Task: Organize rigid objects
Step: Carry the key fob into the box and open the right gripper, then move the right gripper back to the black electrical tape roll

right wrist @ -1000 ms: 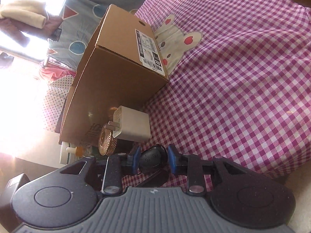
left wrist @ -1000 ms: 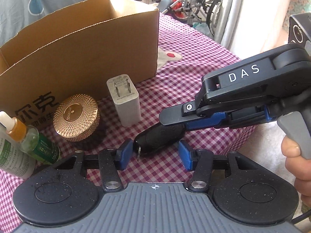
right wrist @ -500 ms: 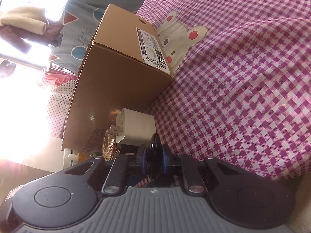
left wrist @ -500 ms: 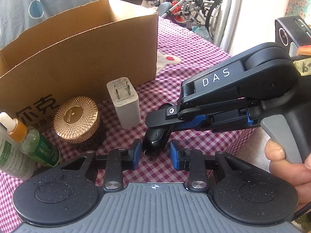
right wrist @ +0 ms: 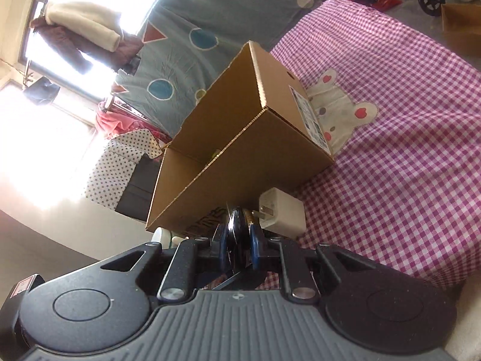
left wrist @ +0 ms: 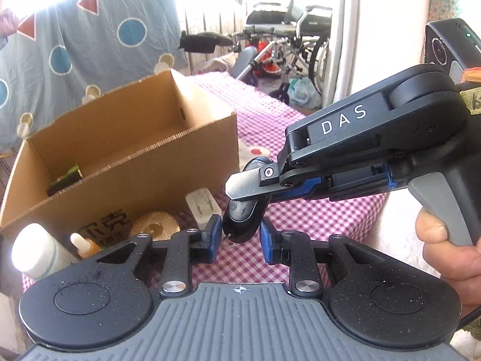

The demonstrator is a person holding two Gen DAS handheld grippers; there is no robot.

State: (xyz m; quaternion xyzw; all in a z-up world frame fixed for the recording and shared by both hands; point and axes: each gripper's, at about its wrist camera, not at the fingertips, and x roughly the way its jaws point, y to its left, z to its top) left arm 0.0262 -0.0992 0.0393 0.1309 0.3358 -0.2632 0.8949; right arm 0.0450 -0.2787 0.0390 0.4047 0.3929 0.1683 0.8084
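Pinching a black key fob (left wrist: pixel 240 216) from two sides, both handheld grippers meet right at the front of the view. The left gripper (left wrist: pixel 239 236) has the fob's lower end, with its small key ring, between its blue pads (left wrist: pixel 214 234); its jaws are closing and the pads look to be against the fob's sides. The right gripper (right wrist: pixel 237 234), held by a hand (left wrist: pixel 451 255), reaches in from the right and is clamped narrow on the fob's upper half, gripping its flat faces. The fob appears held above the checked tablecloth (right wrist: pixel 405 150).

The fob is probably light, rigid and smooth plastic, so it could slip or pivot in a grip on its rounded edge. The flat faces at its middle look like the safest hold, clear of the buttons and the loose ring.

Just behind stand a white charger plug (right wrist: pixel 282 215), a gold ribbed jar lid (left wrist: pixel 156 225) and two small bottles (left wrist: pixel 39 252). Behind those sits an open cardboard box (left wrist: pixel 168 162) with something dark in its left corner. Farthest off are a patterned sheet (left wrist: pixel 75 45) and wheelchairs (left wrist: pixel 288 39).
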